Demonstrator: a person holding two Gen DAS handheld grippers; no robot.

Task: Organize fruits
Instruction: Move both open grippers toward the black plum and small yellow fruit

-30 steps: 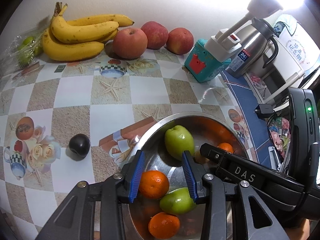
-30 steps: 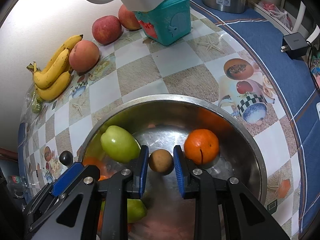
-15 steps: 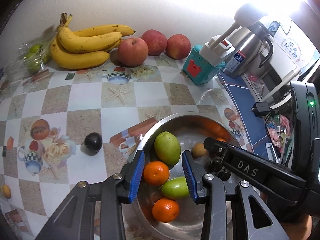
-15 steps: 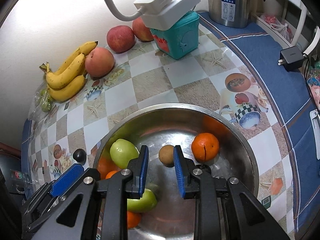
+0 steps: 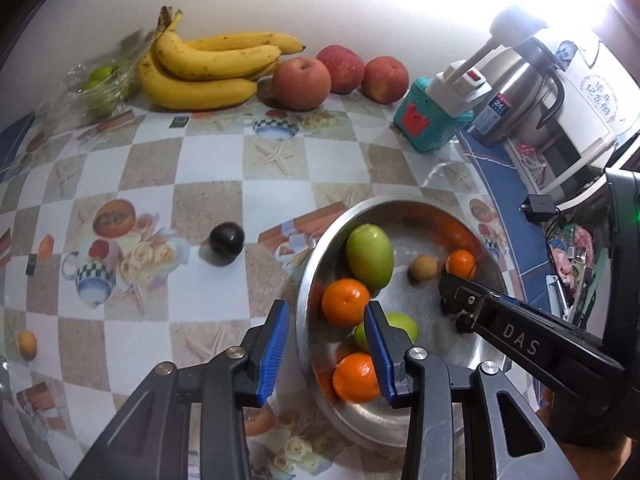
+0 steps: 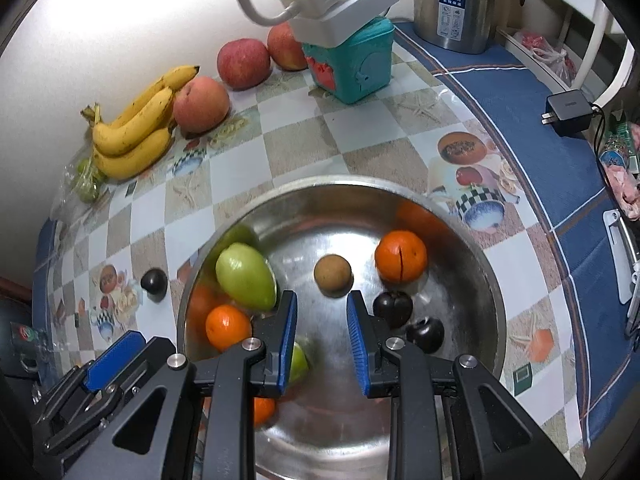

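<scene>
Biggest thing is the steel bowl (image 6: 472,240) on the checkered tablecloth (image 5: 208,164); most of the fruit sits in it already: green mangoes, oranges, two dark plums, one small brown fruit (image 6: 333,275). Bananas (image 5: 208,68) and apples (image 5: 302,82) line the wall.

Judging by what is loose, your next target is the stray dark plum (image 5: 227,239) on the cloth, just left of the bowl. Another tiny yellow-brown fruit (image 5: 27,345) lies far left.

Your left gripper (image 5: 326,350) hangs over the bowl rim, jaws apart, nothing between them. Your right gripper (image 6: 322,334) looks narrowly gapped, at its tightest, and empty.

Use the left: widen it, come straight down, straddle the plum evenly so it doesn't roll off.
</scene>
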